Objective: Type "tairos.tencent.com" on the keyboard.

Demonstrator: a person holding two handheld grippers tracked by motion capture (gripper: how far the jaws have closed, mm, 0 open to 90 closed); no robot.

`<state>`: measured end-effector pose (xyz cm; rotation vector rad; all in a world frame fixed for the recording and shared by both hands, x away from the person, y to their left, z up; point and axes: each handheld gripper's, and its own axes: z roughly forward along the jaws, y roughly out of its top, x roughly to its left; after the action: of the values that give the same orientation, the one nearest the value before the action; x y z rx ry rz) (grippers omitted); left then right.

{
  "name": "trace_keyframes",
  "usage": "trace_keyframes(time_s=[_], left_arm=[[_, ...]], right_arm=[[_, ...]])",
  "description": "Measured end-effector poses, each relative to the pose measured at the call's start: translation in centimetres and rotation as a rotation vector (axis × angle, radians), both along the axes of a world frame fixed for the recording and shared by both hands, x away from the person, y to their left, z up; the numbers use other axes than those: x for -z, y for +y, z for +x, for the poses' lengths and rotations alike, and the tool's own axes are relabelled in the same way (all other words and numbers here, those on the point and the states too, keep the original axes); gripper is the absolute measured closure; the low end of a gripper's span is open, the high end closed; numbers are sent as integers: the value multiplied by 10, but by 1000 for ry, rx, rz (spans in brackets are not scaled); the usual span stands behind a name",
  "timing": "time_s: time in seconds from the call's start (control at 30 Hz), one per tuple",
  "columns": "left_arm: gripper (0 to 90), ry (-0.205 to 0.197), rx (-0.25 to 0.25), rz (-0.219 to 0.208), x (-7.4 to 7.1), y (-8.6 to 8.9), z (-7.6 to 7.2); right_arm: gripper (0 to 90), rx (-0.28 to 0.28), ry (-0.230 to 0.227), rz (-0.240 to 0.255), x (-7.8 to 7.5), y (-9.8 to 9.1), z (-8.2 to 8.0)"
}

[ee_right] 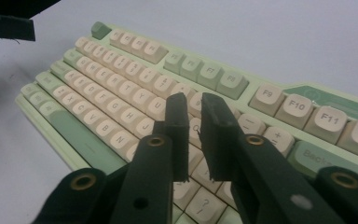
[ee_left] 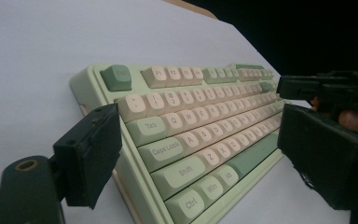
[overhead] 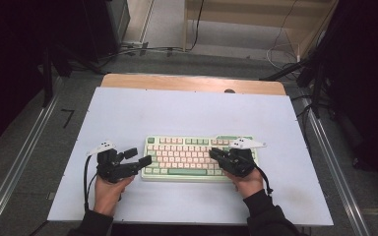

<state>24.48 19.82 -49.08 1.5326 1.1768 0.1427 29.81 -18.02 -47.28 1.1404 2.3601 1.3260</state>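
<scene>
A mint-green keyboard [overhead: 187, 157] with cream keys lies on the white table top, near its front edge. My left gripper [overhead: 139, 156] is at the keyboard's left end, open wide. In the left gripper view its jaws stand to either side of the keyboard [ee_left: 191, 130] without touching it, and the left gripper [ee_left: 198, 126] holds nothing. My right gripper [overhead: 212, 153] hovers over the right half of the keys. In the right gripper view the right gripper [ee_right: 195, 100] has its jaws drawn almost together above the keyboard [ee_right: 121, 84], with nothing between them.
The white sheet [overhead: 177, 108] covers most of the table, and a strip of bare wood [overhead: 192, 82] runs along its far edge. Metal rails [overhead: 19, 162] flank the table on both sides. Cables [overhead: 280, 54] and dark stands lie on the floor beyond.
</scene>
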Motion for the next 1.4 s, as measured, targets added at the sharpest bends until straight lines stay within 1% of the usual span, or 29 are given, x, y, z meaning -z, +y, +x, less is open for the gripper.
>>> trace_keyframes(time_s=[0.07, 0.1, 0.17, 0.2, 0.23, 0.27, 0.3, 0.37, 0.4, 0.43, 0.5, 0.57, 0.63, 0.7, 0.77, 0.83, 0.93, 0.97, 1.0, 1.07, 1.1, 1.2, 1.4], left_arm=[[95, -28, -17, 35, -3, -3, -5], [94, -39, -29, 59, -4, -5, -7], [94, -49, -46, 109, -4, -10, -10], [94, -49, -46, 127, -4, -13, -10], [84, -54, -25, 126, -3, -15, -10], [53, -62, -4, 119, -3, -17, -10], [37, -73, 5, 112, -4, -18, -10], [39, -90, -2, 136, -7, -23, -10], [51, -87, -9, 158, -9, -25, -9], [57, -76, -18, 184, -9, -28, -9], [64, -57, -38, 221, -8, -31, -7], [70, -51, -38, 230, -8, -32, -6], [70, -57, -34, 226, -9, -33, -6], [70, -65, -35, 232, -10, -34, -6], [70, -71, -23, 229, -11, -34, -6], [66, -44, -10, 224, -11, -34, -5], [64, -31, 16, 233, -8, -33, -3], [66, -32, 2, 233, -7, -33, -3], [90, -43, -14, 237, -8, -32, -3], [108, -75, -63, 265, -9, -31, -5], [130, -82, -73, 264, -9, -30, -6], [141, -84, -88, 258, -7, -28, -6], [165, -86, -81, 251, -6, -30, -6]], right_arm=[[827, -8, 7, 2, 0, 1, -1], [833, -12, 8, 1, 0, 2, -1], [842, -24, 20, 0, 1, 5, -2], [842, -32, 22, -2, 2, 7, -3], [842, -38, 22, -7, 3, 9, -3], [842, -50, 21, -11, 4, 12, -4], [842, -58, 21, -14, 4, 15, -5], [841, -73, 25, -23, 6, 20, -6], [842, -80, 24, -28, 7, 22, -7], [841, -86, 27, -32, 8, 24, -7], [841, -97, 28, -37, 10, 28, -7], [841, -105, 30, -40, 10, 32, -7], [841, -112, 28, -39, 10, 33, -8], [841, -117, 31, -38, 11, 34, -8], [841, -121, 33, -39, 11, 35, -7], [841, -125, 36, -37, 12, 36, -8], [840, -136, 38, -44, 14, 39, -8], [840, -138, 39, -46, 14, 41, -8], [840, -141, 42, -47, 15, 42, -8], [834, -146, 42, -54, 15, 43, -8], [829, -149, 43, -55, 16, 43, -9], [829, -154, 45, -59, 16, 43, -9], [830, -159, 45, -60, 17, 45, -10]])
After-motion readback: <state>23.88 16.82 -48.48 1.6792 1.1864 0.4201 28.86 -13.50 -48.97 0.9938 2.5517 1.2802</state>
